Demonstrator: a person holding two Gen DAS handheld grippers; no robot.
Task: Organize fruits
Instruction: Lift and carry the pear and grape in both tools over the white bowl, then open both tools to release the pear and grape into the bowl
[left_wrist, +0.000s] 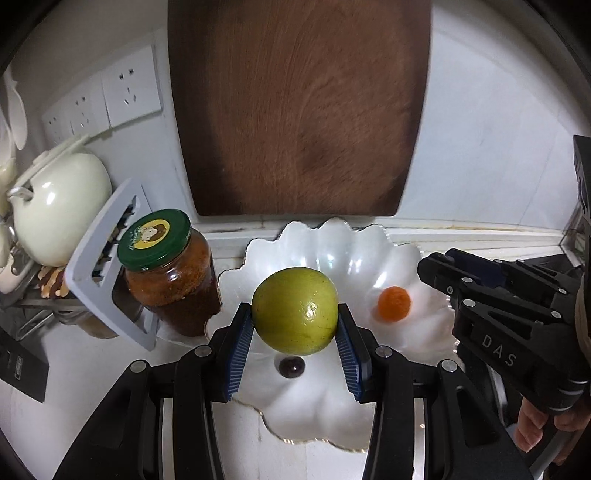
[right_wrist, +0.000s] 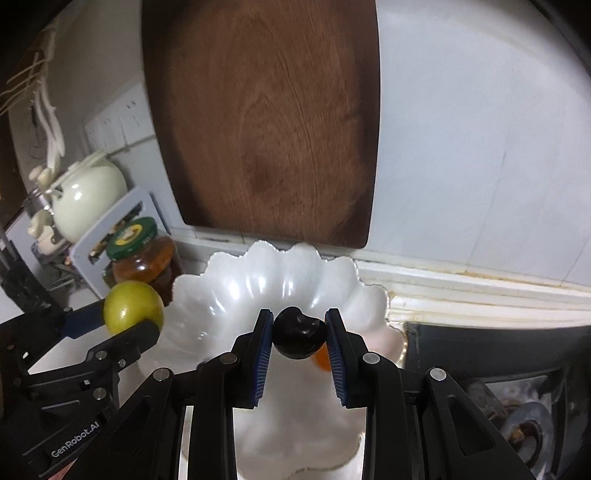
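Over the white scalloped dish (left_wrist: 399, 258), the left claw (left_wrist: 295, 332) grips a green fruit (left_wrist: 295, 310); the right claw (right_wrist: 299, 336) grips a dark fruit (right_wrist: 298, 338). An orange fruit (left_wrist: 394, 303) lies in the dish. A jar (left_wrist: 170, 273) stands just left of the dish, a wooden board (left_wrist: 299, 110) behind it.

Each camera sits just behind its own fingers, looking forward and steeply down, close above the white scalloped dish (left_wrist: 325, 254) (right_wrist: 258, 280). Both views share that dish, the wooden board (left_wrist: 299, 107) (right_wrist: 266, 122) beyond the fingertips, and the jar (left_wrist: 166, 273) (right_wrist: 144, 254) to their left.
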